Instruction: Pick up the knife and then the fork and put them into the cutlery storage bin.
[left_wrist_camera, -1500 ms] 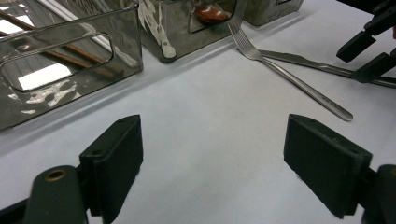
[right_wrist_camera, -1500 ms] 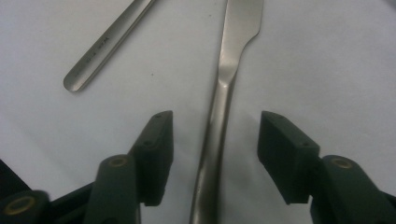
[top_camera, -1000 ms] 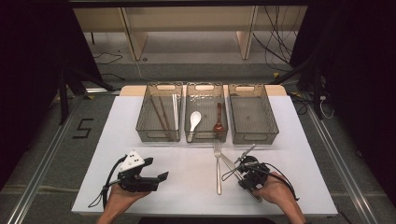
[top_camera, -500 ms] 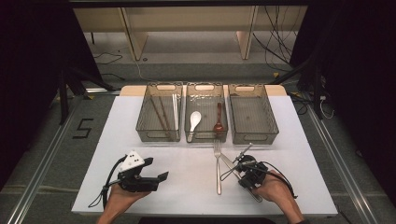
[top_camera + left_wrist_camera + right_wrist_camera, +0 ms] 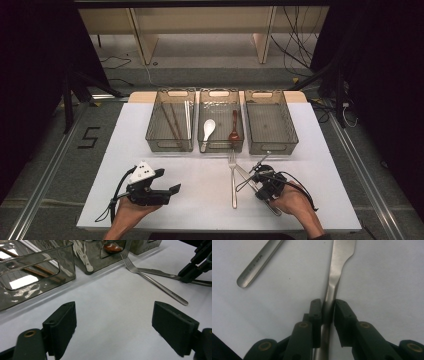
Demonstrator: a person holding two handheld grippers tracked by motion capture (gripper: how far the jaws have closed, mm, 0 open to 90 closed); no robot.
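Observation:
A steel knife point(image 5: 244, 175) lies slantwise on the white table, crossing beside a steel fork point(image 5: 233, 186). My right gripper point(image 5: 259, 186) sits low over the knife's handle. In the right gripper view its jaws point(image 5: 327, 307) have just been closing and now press both sides of the knife point(image 5: 338, 270), with the fork's handle end point(image 5: 254, 267) lying free at upper left. My left gripper point(image 5: 169, 181) rests at the front left, open, with bare table between its jaws point(image 5: 115, 320). From there the fork point(image 5: 150, 281), knife point(image 5: 160, 272) and right gripper point(image 5: 197, 265) show ahead.
Three smoky clear bins stand in a row at the back. The left bin point(image 5: 150, 135) holds chopsticks point(image 5: 172, 122). A white spoon point(image 5: 208, 129) and a brown spoon point(image 5: 234, 131) lie in the middle bin point(image 5: 220, 147). Nothing lies in the right bin point(image 5: 292, 135).
The right gripper's jaws have drawn in onto the knife handle. Both hands have stayed where they were, and the fork and knife have not shifted.

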